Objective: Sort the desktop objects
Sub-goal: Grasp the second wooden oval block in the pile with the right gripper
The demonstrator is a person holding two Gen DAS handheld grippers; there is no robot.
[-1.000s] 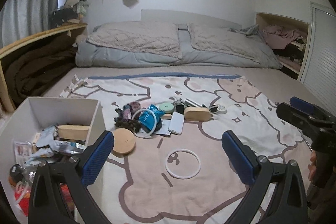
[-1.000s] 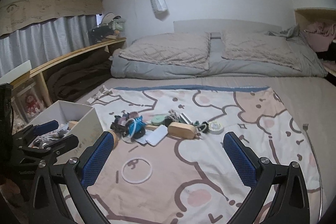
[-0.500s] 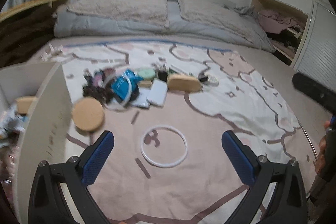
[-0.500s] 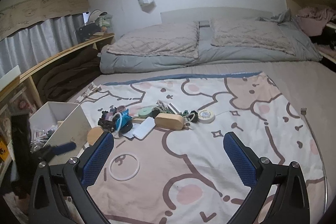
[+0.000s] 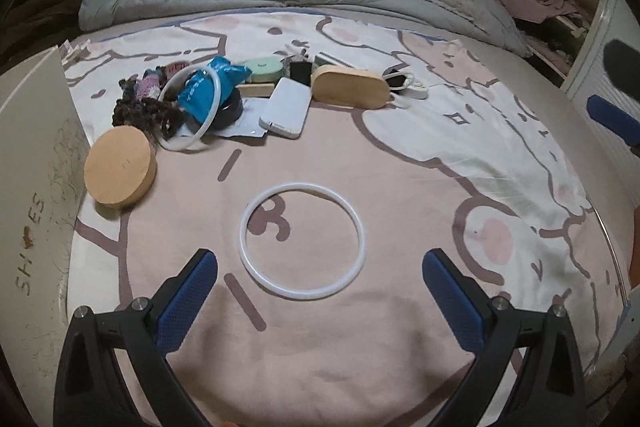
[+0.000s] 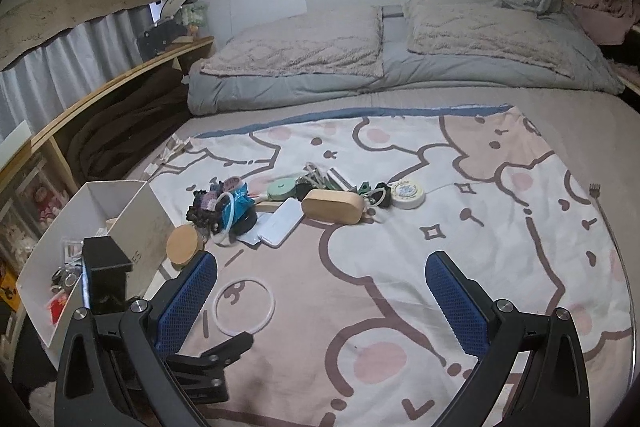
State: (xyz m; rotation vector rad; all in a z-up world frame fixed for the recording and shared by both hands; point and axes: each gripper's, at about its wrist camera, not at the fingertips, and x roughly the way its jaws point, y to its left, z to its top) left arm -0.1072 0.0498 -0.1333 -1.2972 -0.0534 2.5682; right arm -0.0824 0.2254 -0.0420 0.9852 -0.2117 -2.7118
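Note:
A white ring (image 5: 302, 241) lies flat on the cartoon blanket (image 5: 400, 187). My left gripper (image 5: 320, 271) is open and empty, low over the blanket, its fingertips either side of the ring's near edge. The ring also shows in the right wrist view (image 6: 243, 307). Beyond it lie a round wooden disc (image 5: 120, 171), a second white ring (image 5: 196, 107) leaning on a blue packet (image 5: 212, 83), a white power bank (image 5: 286, 107) and an oval wooden box (image 5: 350, 87). My right gripper (image 6: 320, 287) is open and empty, higher up and to the right.
A white storage box (image 6: 132, 223) with several items inside stands at the blanket's left edge. A tape roll (image 6: 407, 193), a green round case (image 6: 282, 189) and dark hair ties (image 5: 148, 111) lie in the pile. Pillows and a grey duvet (image 6: 400, 67) lie behind.
My left gripper has swung right from over the storage box and dropped toward the flat white ring. My right gripper has shifted slightly and stays open.

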